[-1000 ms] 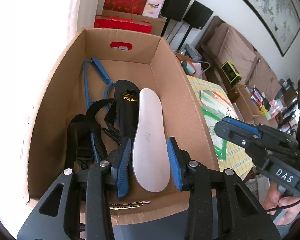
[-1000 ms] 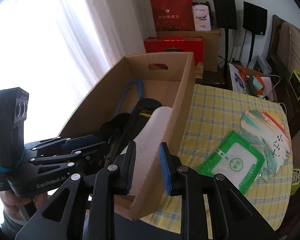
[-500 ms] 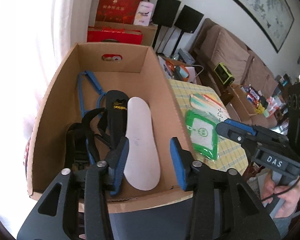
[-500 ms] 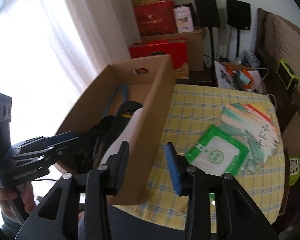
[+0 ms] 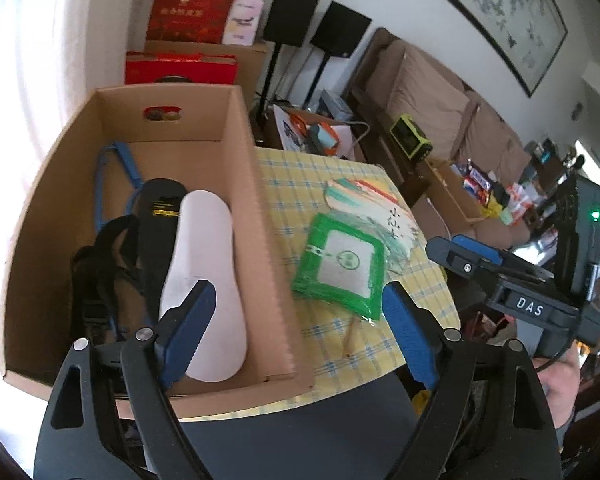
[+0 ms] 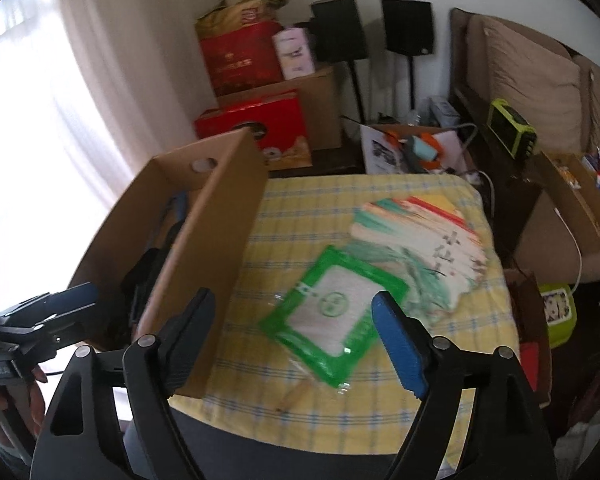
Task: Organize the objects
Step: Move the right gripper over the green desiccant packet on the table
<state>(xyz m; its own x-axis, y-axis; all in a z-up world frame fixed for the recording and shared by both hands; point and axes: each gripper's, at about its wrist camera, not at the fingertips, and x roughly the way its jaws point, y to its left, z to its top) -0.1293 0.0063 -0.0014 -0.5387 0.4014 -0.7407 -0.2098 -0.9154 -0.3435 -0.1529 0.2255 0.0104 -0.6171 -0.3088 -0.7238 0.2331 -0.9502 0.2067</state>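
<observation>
While a white insole [image 5: 204, 280] lies flat in the cardboard box [image 5: 260, 240], against its right wall, a black insole [image 5: 158, 232] sits just to its left with black straps [image 5: 100, 264] and a blue hanger [image 5: 112, 184] further left in the same box. Outside the box, on the yellow checked cloth of the desk [image 6: 340, 200], a green-bordered packet [image 6: 332, 312] rests partly on top of a paper fan [image 6: 420, 236] painted with green strokes and black characters; a thin wooden handle pokes out from under the packet toward the near edge. Above that packet the right claw [image 6: 296, 336] hangs with its blue-padded jaws spread wide and nothing between them, the packet showing in the gap. Over the near end of the box the left claw [image 5: 300, 336] is likewise wide open and empty, one finger above the white insole and the other over the desk's edge. Behind the desk stand red gift boxes [image 6: 256, 128], two black speakers [image 5: 320, 32] on stands and a brown sofa [image 5: 440, 92].
</observation>
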